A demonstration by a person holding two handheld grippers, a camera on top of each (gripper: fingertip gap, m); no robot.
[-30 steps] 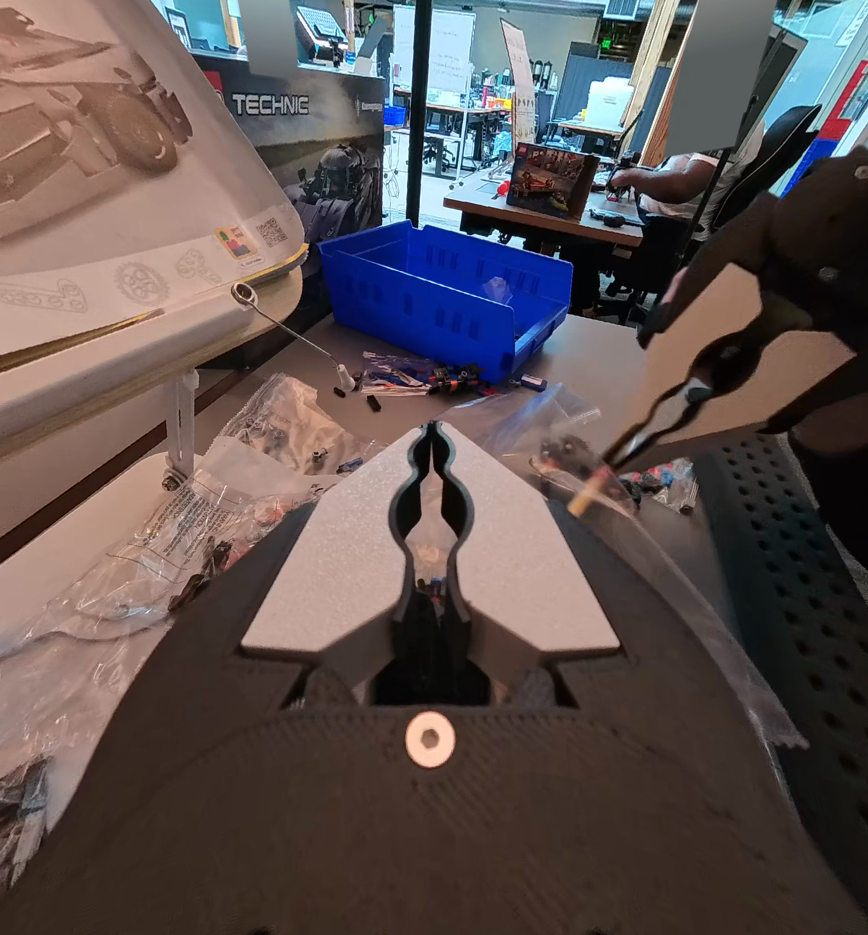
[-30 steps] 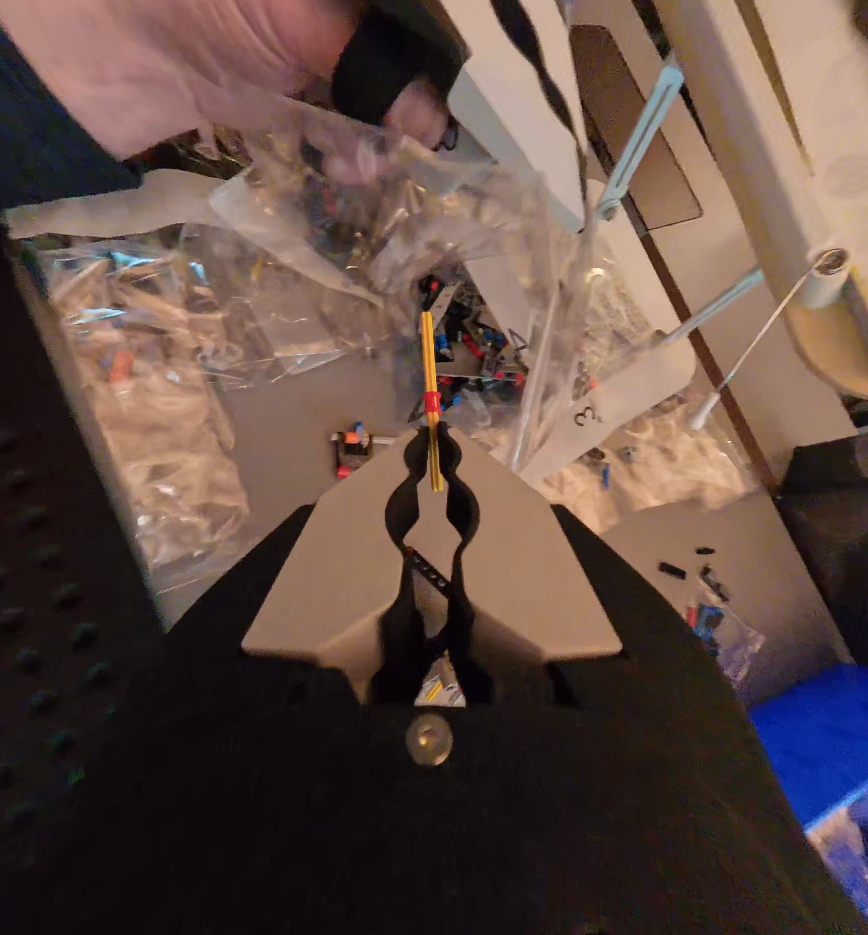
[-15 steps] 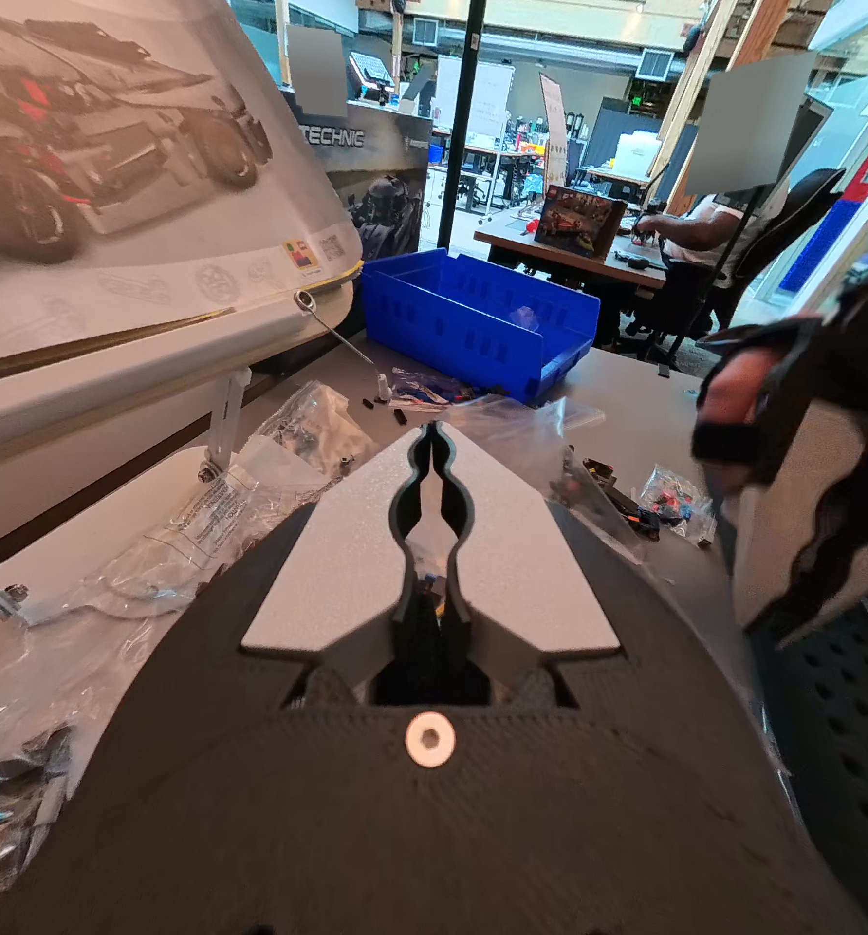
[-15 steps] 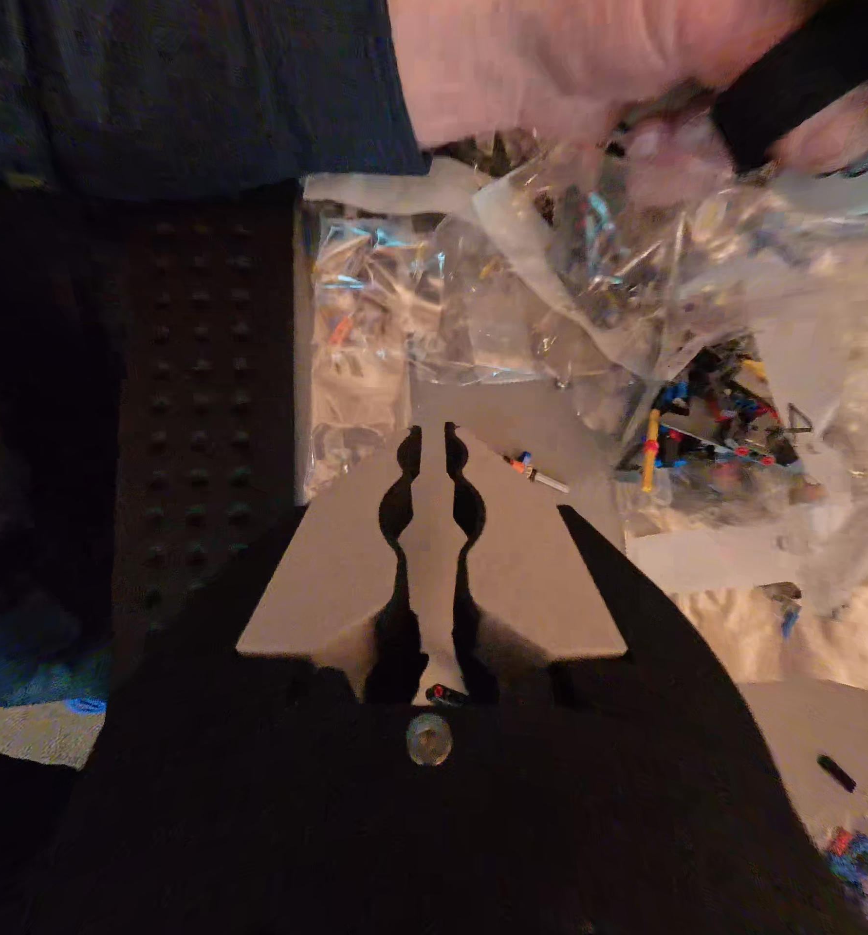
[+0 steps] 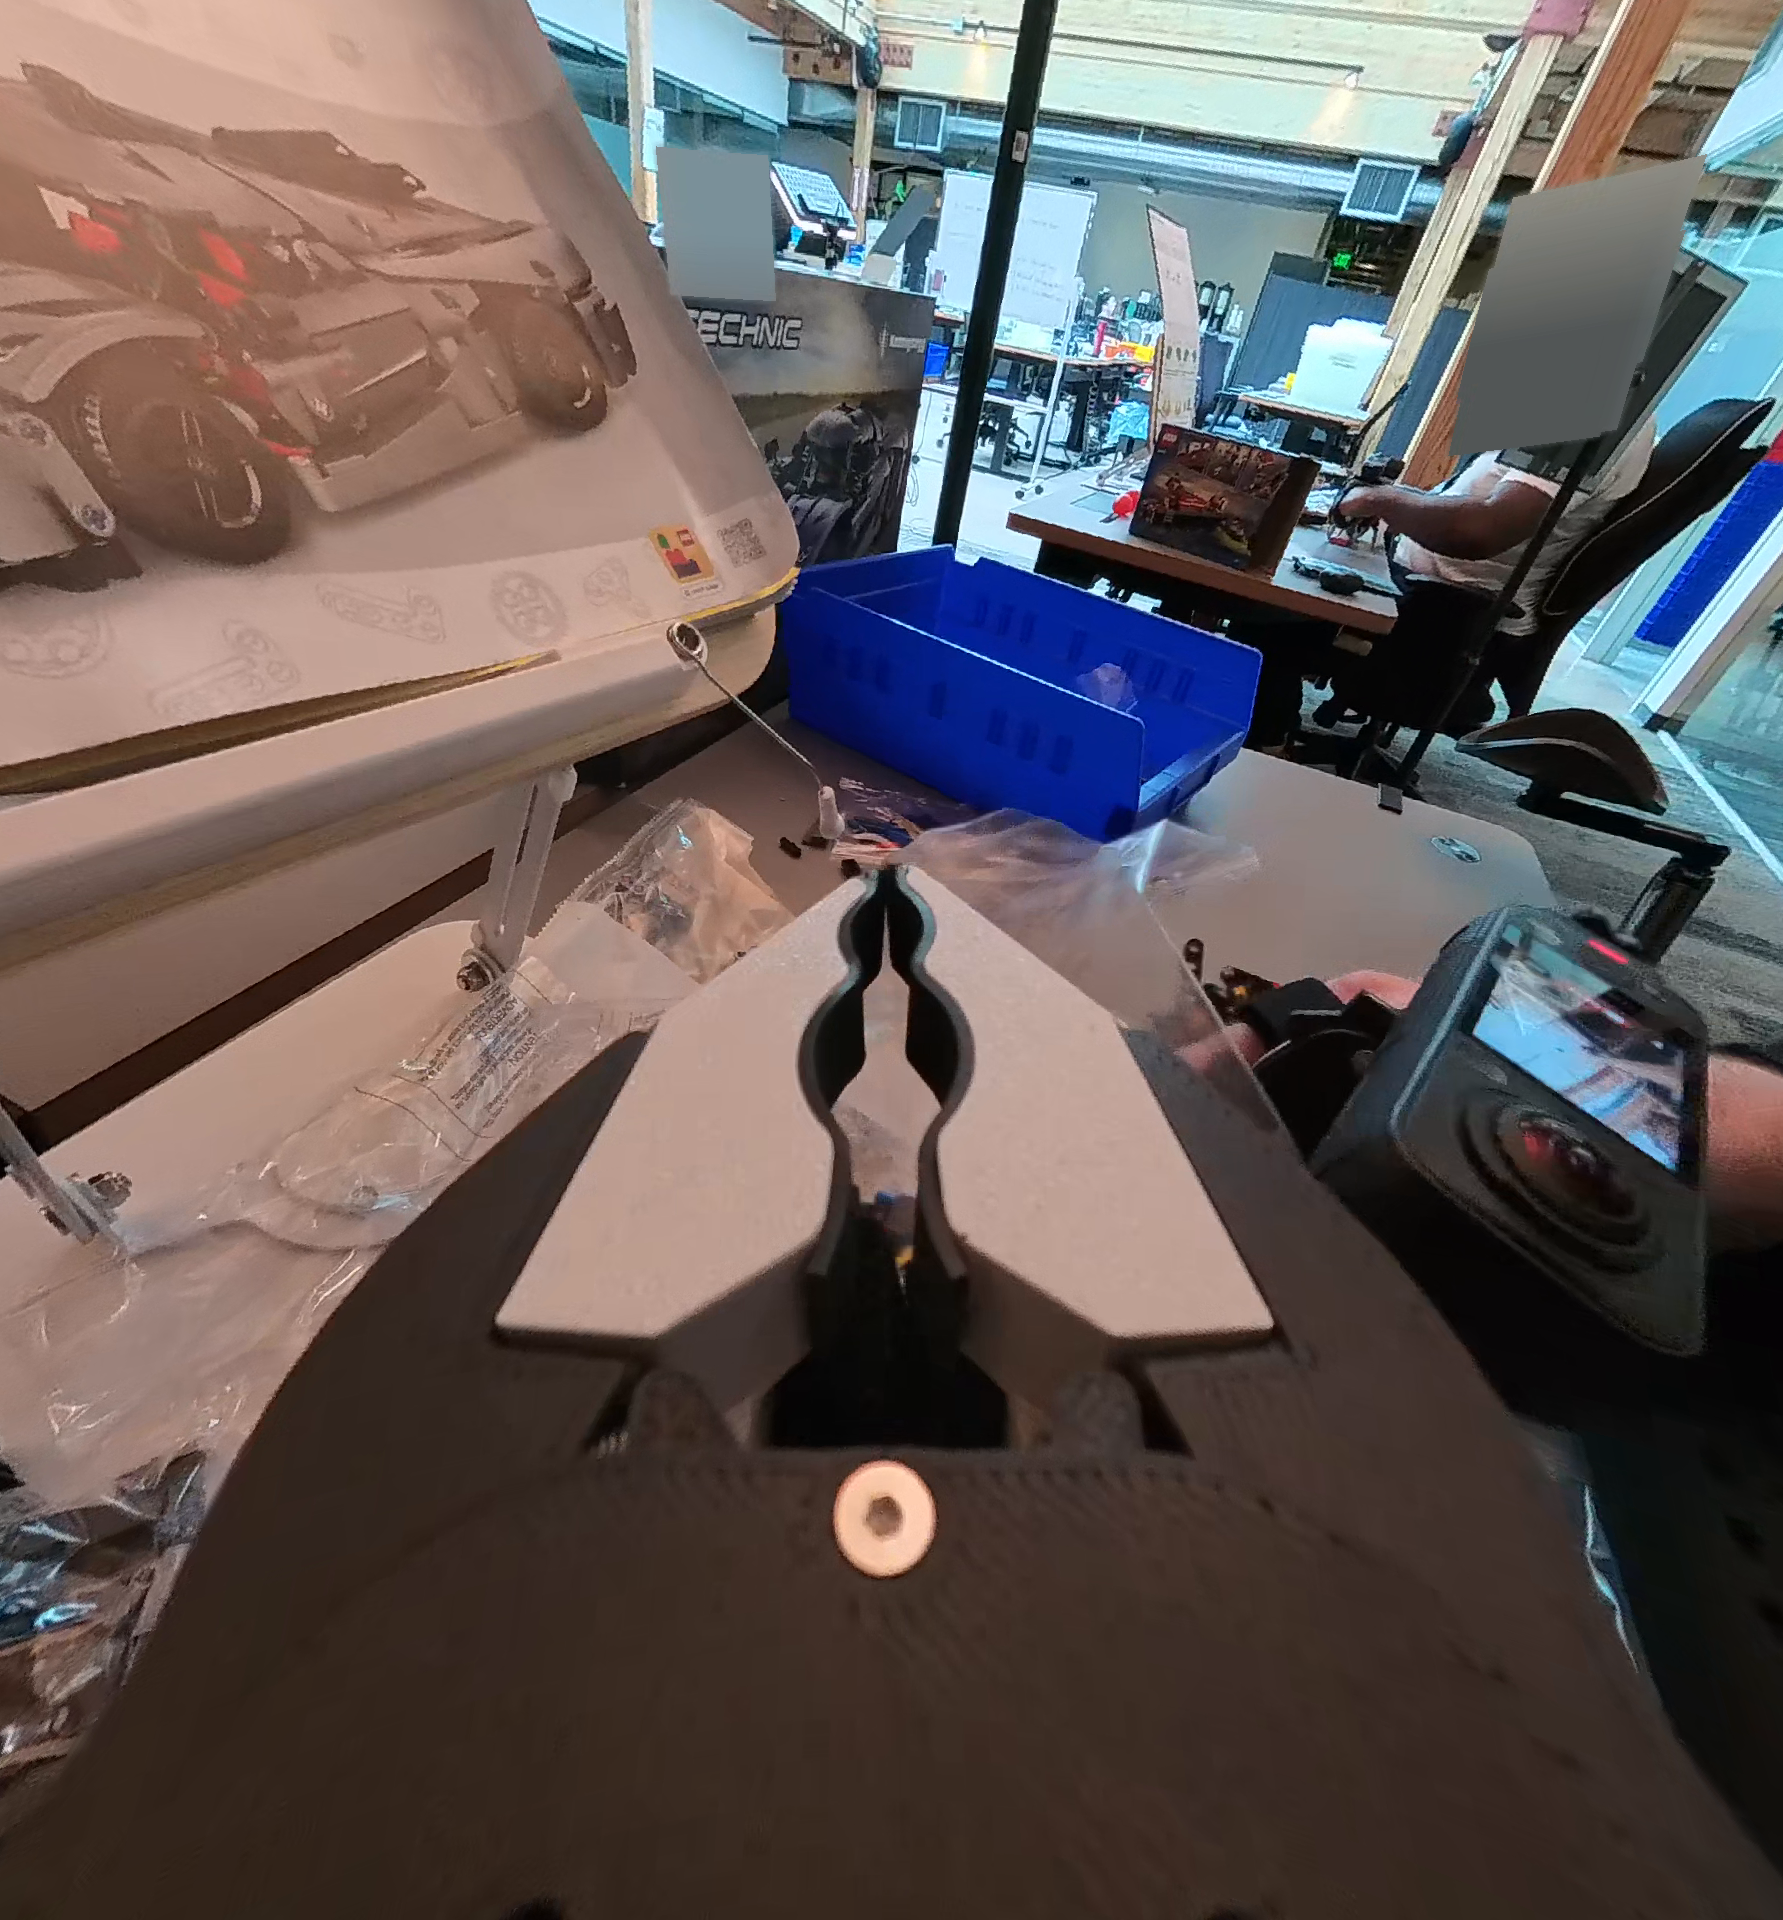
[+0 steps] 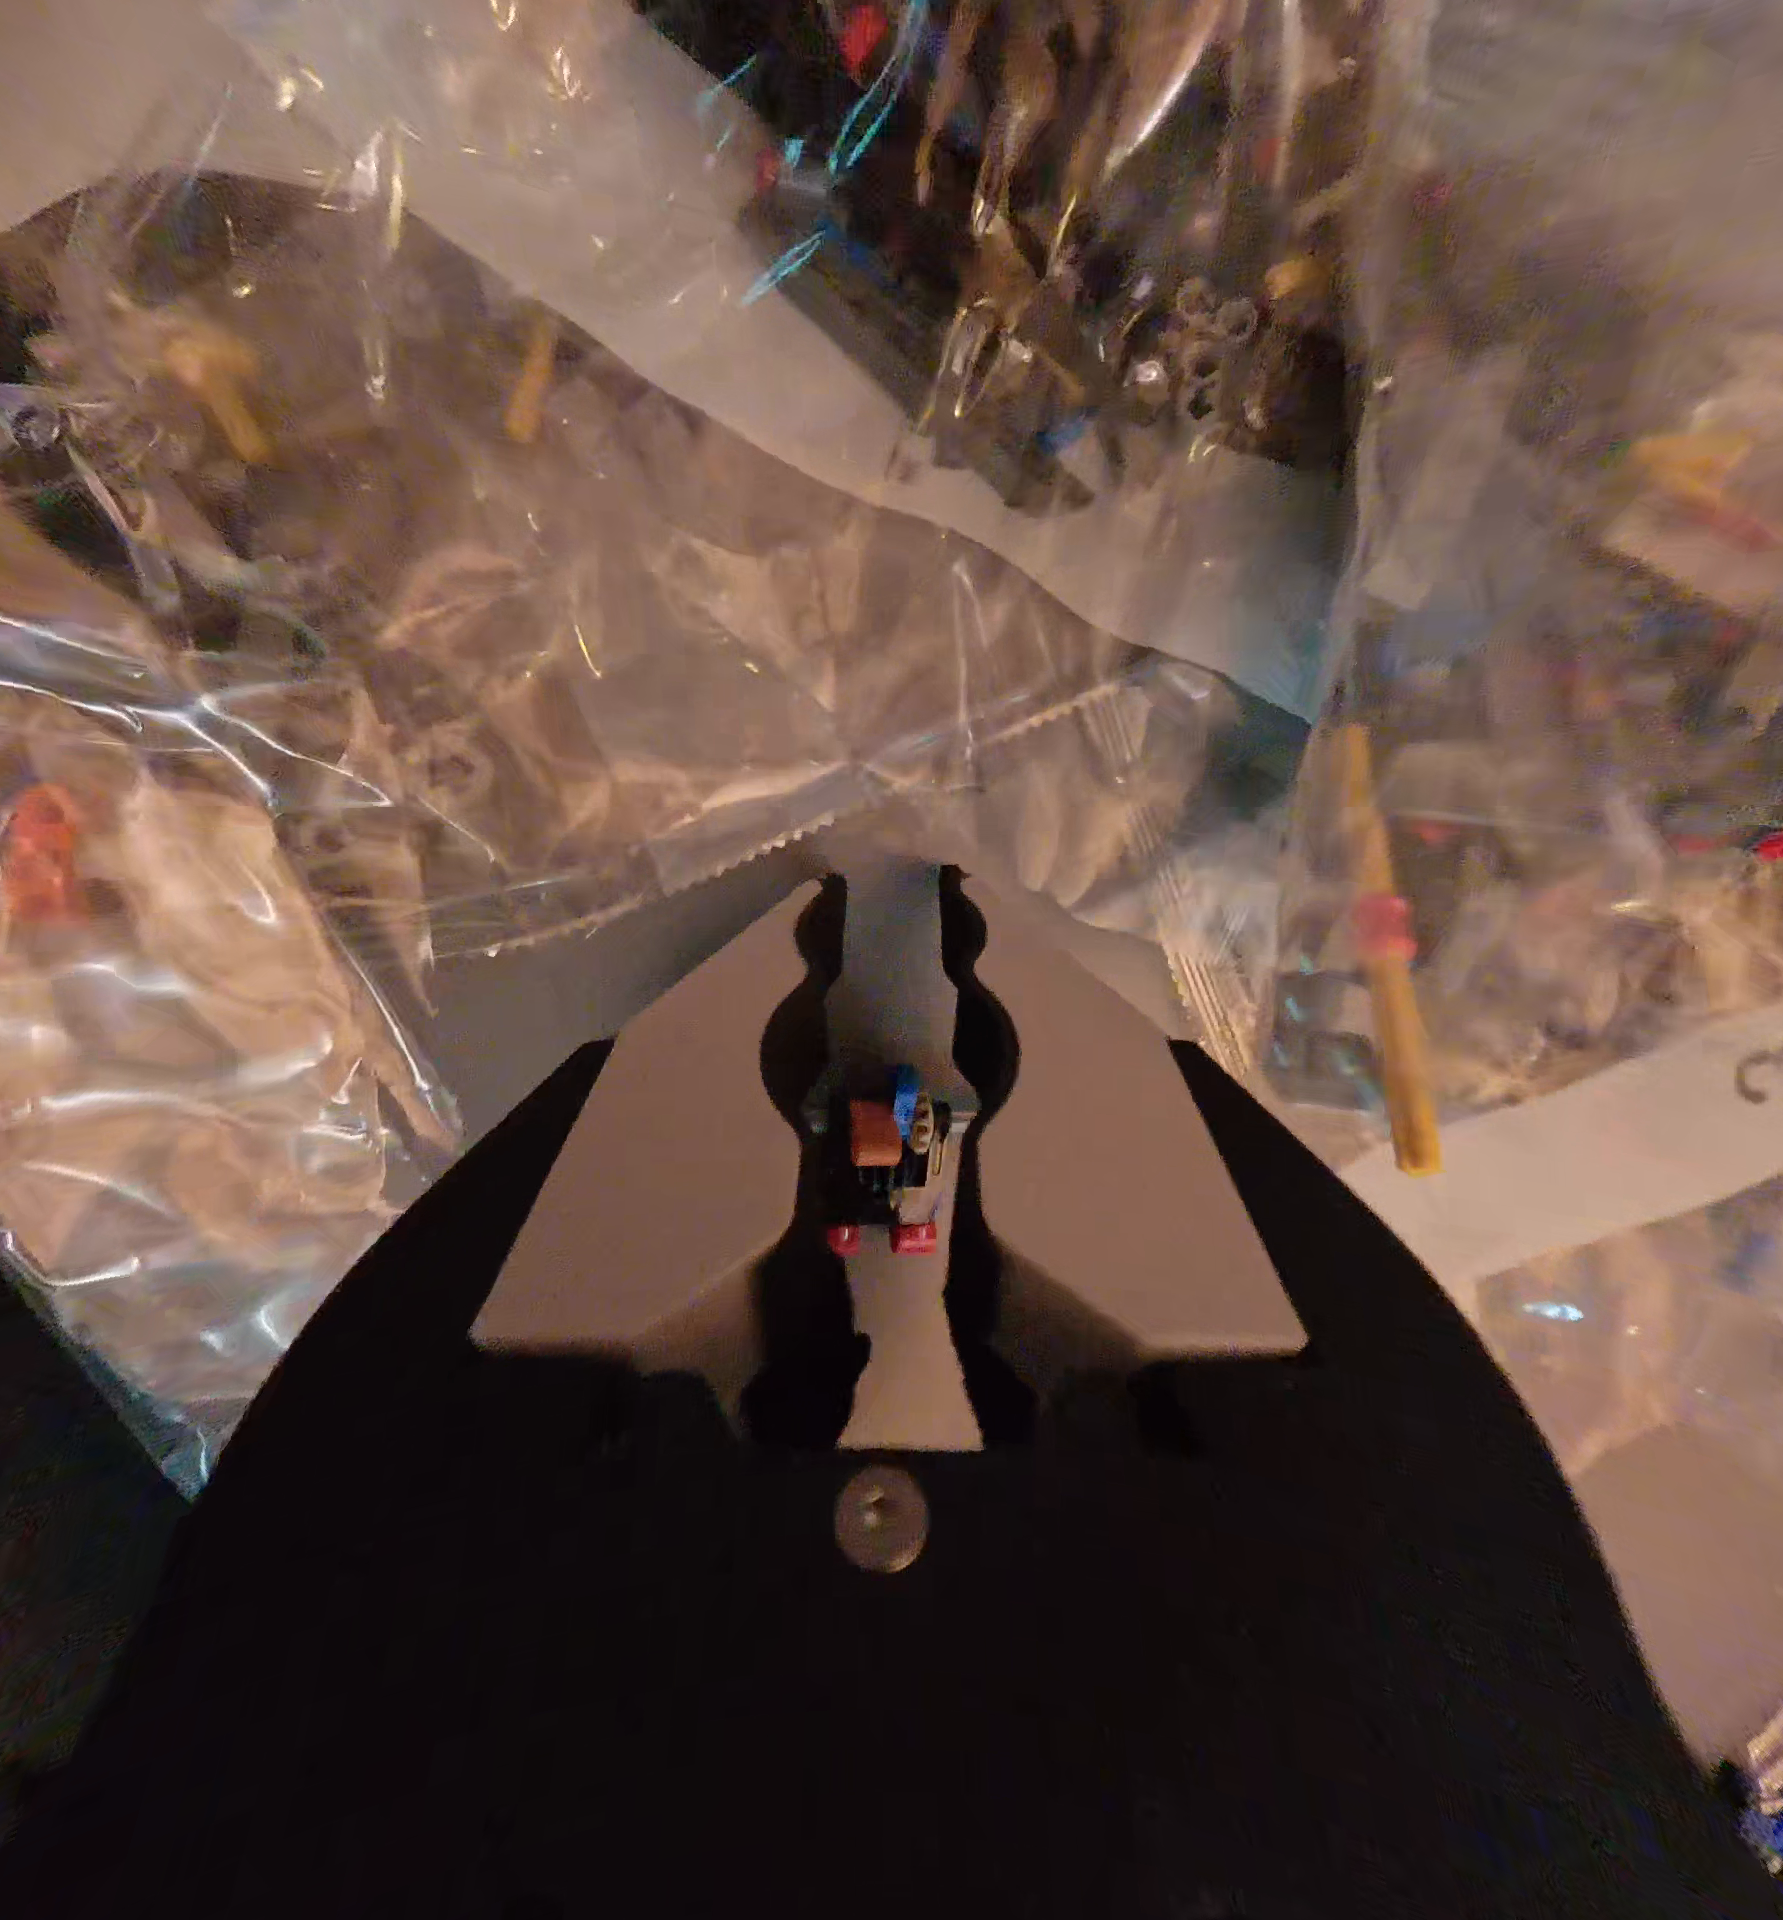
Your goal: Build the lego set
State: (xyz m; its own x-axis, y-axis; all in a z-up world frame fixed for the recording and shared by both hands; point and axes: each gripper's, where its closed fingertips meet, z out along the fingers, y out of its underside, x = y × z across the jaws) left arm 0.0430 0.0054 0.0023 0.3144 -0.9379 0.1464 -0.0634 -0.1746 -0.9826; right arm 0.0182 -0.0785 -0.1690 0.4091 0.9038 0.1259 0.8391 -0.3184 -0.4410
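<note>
My left gripper is shut, and a clear plastic bag trails from its tips to the right above the grey table. The right gripper shows low at the right of the left wrist view, with its camera facing me. My right gripper is open and empty, pointing down at the table. A small lego assembly with orange, blue and red parts lies on the table, seen through the gap between the fingers. A yellow axle with a red bush lies in a bag to the right.
An instruction booklet sits on a white stand at the left. A blue bin stands behind. Several clear bags of parts cover the table. A black studded mat lies at the right. A person sits at a far desk.
My right gripper was shut on the yellow axle, has let it go into the bag, opened, and moved down over the small assembly. My left gripper has lifted and tilted up.
</note>
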